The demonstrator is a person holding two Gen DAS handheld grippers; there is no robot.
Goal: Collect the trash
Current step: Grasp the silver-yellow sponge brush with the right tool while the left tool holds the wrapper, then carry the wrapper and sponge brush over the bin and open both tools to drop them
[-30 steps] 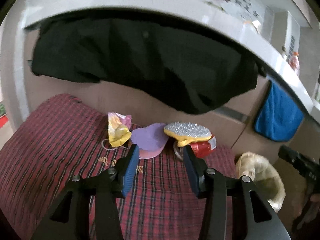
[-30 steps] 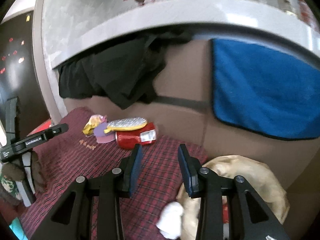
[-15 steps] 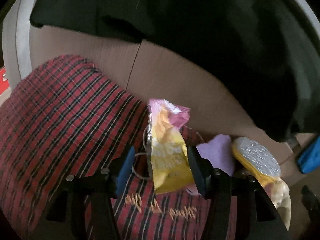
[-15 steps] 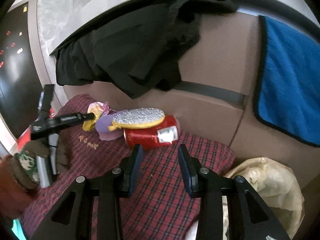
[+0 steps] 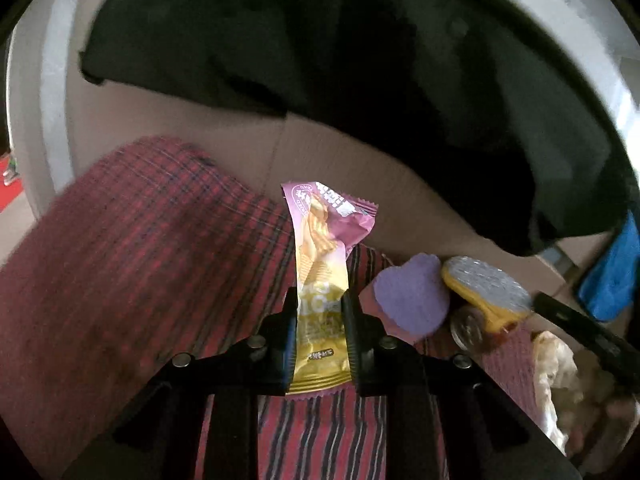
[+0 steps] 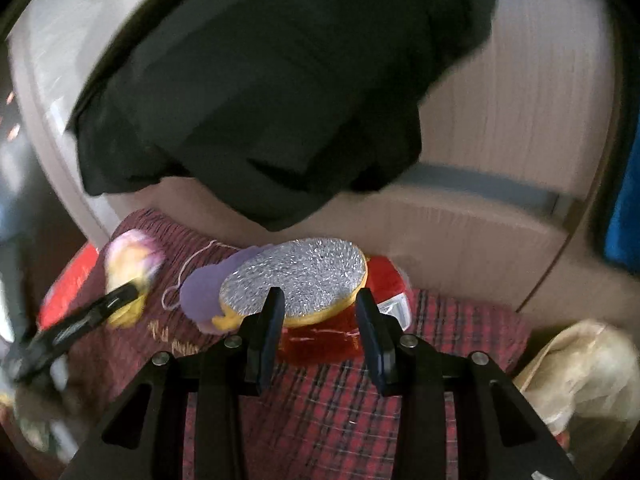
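A yellow and pink snack wrapper (image 5: pixel 320 240) stands upright between the fingers of my left gripper (image 5: pixel 319 296). The jaws are closing and the pads press on its lower half. The right wrist view shows the same wrapper (image 6: pixel 128 264) blurred at the left. My right gripper (image 6: pixel 319 300) is open just in front of a red can (image 6: pixel 320 340) lying on its side. A silver and yellow scrubber (image 6: pixel 296 276) rests on top of the can, and a purple felt piece (image 6: pixel 204 292) lies beside it. Nothing is between the right fingers.
All of this lies on a red plaid cushion (image 5: pixel 120 260) against a brown seat back. A black garment (image 5: pixel 360 60) hangs over the back above, and a blue towel (image 5: pixel 612 276) hangs at the right. A crumpled beige bag (image 6: pixel 580 372) sits at the cushion's right end.
My left gripper moved in on the wrapper and narrowed its jaws onto it. My right gripper travelled from the beige bag toward the can and scrubber, staying open.
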